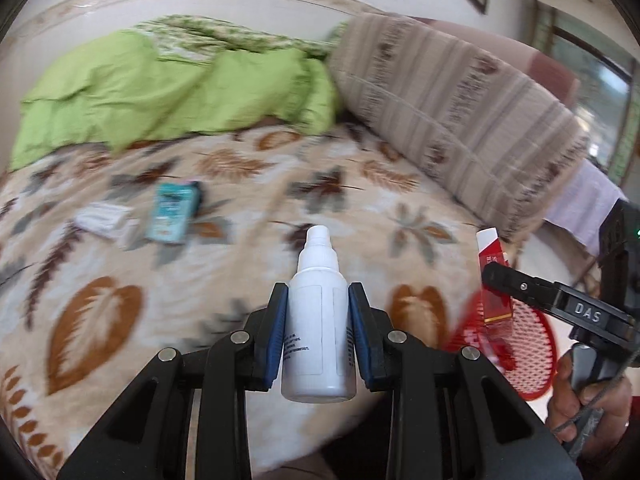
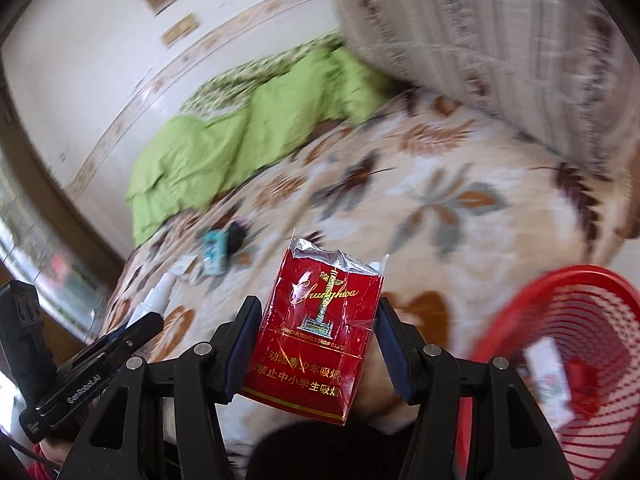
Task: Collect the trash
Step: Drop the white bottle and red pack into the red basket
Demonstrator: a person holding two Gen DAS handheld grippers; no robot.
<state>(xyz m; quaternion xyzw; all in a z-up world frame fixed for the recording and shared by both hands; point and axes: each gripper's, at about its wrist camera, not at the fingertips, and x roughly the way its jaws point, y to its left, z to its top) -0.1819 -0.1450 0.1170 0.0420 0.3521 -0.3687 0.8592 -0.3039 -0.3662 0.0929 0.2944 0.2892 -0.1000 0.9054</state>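
My left gripper (image 1: 318, 300) is shut on a white plastic bottle (image 1: 318, 332), held upright above the bed. My right gripper (image 2: 318, 320) is shut on a torn red cigarette pack (image 2: 312, 340); the pack also shows in the left wrist view (image 1: 494, 280). A red mesh basket (image 2: 580, 360) stands close at the right with a white item inside; it also shows in the left wrist view (image 1: 532, 344), below the right gripper. A teal box (image 1: 172, 212) and white paper scrap (image 1: 106, 218) lie on the bed further away.
The bed has a leaf-patterned blanket (image 1: 240, 184). A green quilt (image 1: 168, 92) lies at the far side and a large striped pillow (image 1: 460, 108) at the right. A wall runs behind the bed.
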